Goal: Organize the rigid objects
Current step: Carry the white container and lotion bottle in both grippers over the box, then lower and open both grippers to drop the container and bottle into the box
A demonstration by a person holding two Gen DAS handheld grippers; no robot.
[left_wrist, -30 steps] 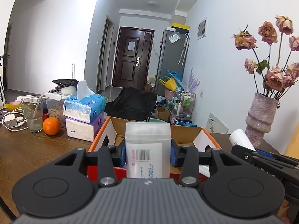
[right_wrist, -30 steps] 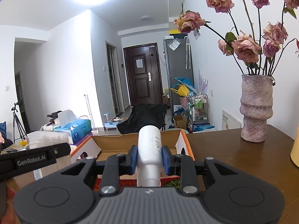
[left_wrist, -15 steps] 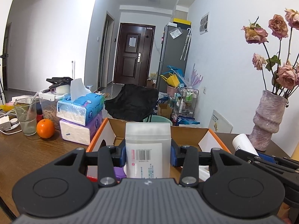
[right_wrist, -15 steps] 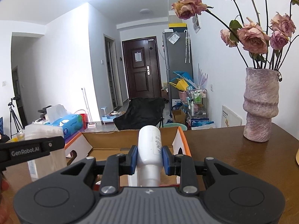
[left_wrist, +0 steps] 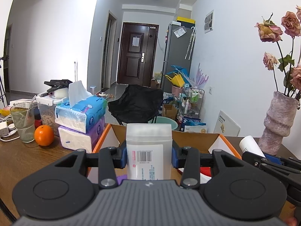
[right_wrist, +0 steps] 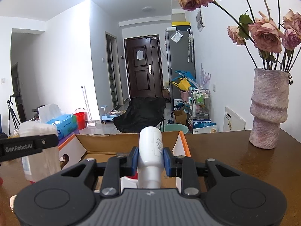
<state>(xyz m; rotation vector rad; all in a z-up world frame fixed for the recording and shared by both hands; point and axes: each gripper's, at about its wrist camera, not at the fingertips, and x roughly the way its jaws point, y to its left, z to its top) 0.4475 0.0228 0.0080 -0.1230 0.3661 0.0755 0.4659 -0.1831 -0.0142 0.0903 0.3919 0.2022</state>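
Note:
My left gripper (left_wrist: pixel 149 157) is shut on a frosted plastic box with a barcode label (left_wrist: pixel 149 150), held upright over the near edge of an open cardboard box with orange rims (left_wrist: pixel 195 137). My right gripper (right_wrist: pixel 150 159) is shut on a white bottle (right_wrist: pixel 151 150), held over the same cardboard box (right_wrist: pixel 112 143) near its right wall. The frosted box also shows in the right wrist view (right_wrist: pixel 40 154) at the left. The white bottle shows in the left wrist view (left_wrist: pixel 251 146) at the right. A red item lies inside the box, mostly hidden.
On the wooden table (left_wrist: pixel 28 160), left of the box: two stacked tissue packs (left_wrist: pixel 82 120), an orange (left_wrist: pixel 44 137), a glass with a straw (left_wrist: pixel 22 124), a food container. A pink vase with dried roses (right_wrist: pixel 269 109) stands on the table at the right.
Both grippers have moved forward and down a little toward the cardboard box, still holding their objects. The vase and tissue packs have shifted in view accordingly.

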